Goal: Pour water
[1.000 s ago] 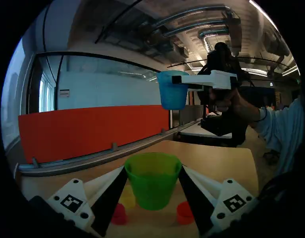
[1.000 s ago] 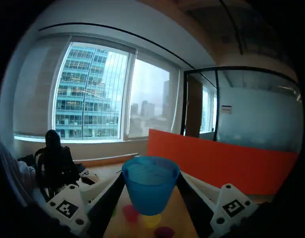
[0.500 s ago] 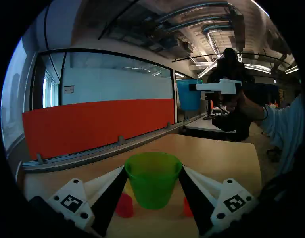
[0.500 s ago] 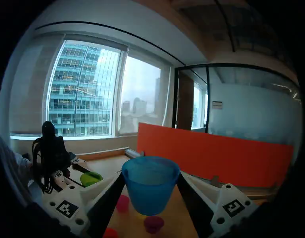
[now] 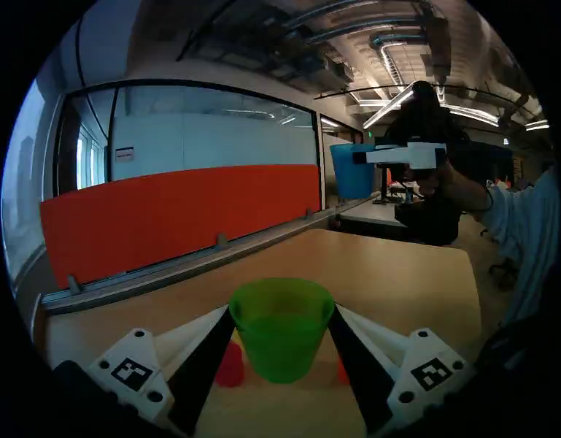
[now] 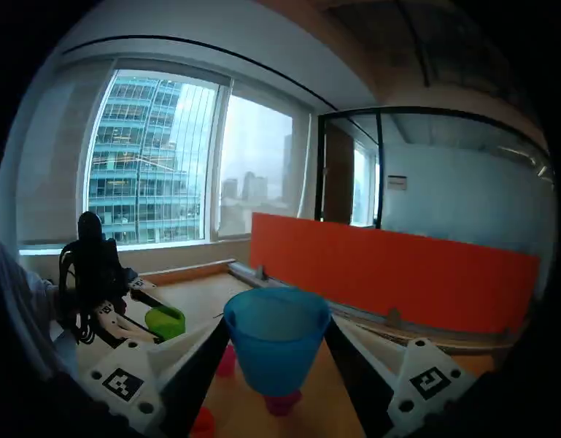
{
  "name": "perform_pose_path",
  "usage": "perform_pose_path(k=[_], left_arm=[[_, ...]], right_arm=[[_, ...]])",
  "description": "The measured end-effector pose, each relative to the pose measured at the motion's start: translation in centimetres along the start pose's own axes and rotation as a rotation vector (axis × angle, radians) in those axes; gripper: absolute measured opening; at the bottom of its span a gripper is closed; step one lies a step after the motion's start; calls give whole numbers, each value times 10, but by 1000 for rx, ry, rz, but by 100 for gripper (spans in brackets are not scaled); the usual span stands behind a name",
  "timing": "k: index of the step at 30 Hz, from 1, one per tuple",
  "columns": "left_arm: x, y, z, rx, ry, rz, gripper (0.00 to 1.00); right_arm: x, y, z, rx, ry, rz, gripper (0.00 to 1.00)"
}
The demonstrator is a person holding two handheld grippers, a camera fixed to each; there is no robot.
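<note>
- While my right gripper [image 6: 277, 327] is carrying the upright blue plastic cup [image 6: 276, 347] off toward the upper right of the left gripper view, the two cups are ending up well apart.
- My left gripper [image 5: 280, 314] is clamping the green plastic cup [image 5: 281, 337] at lower centre; I judge pouring is needing a fresh approach.

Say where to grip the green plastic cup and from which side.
Grip the green plastic cup on its tapered wall just under the rim, coming in level from the side, one finger on each flank, as the left tool has it. It stands upright and widens upward, so it should not slide down.
</note>
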State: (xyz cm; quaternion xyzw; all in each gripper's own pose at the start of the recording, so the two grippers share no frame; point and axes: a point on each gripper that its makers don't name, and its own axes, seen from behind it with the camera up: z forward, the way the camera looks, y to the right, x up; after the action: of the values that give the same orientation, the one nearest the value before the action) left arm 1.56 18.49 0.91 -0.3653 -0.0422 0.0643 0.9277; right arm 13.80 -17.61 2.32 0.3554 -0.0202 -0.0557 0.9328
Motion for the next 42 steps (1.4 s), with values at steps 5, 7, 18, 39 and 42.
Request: perform_pose_path(k=[5,7,18,39,42], left_arm=[[-14,2,0,-8,-41,2,87],[-19,4,0,-13,-57,5,87],[-47,12,5,-39,-148,16,87],[-99,32,6,-107,-301,36,87],[-107,34,5,-116,-327,44,87]], right_arm=[[-25,-4,-1,17,-43,9,91],[-35,-5,-2,22,-59,11,91],[-84,-10,-5,46,-150,20,91],[-171,-23,-6,87,-319,28,92],[-183,-24,-7,90,-342,19,92]])
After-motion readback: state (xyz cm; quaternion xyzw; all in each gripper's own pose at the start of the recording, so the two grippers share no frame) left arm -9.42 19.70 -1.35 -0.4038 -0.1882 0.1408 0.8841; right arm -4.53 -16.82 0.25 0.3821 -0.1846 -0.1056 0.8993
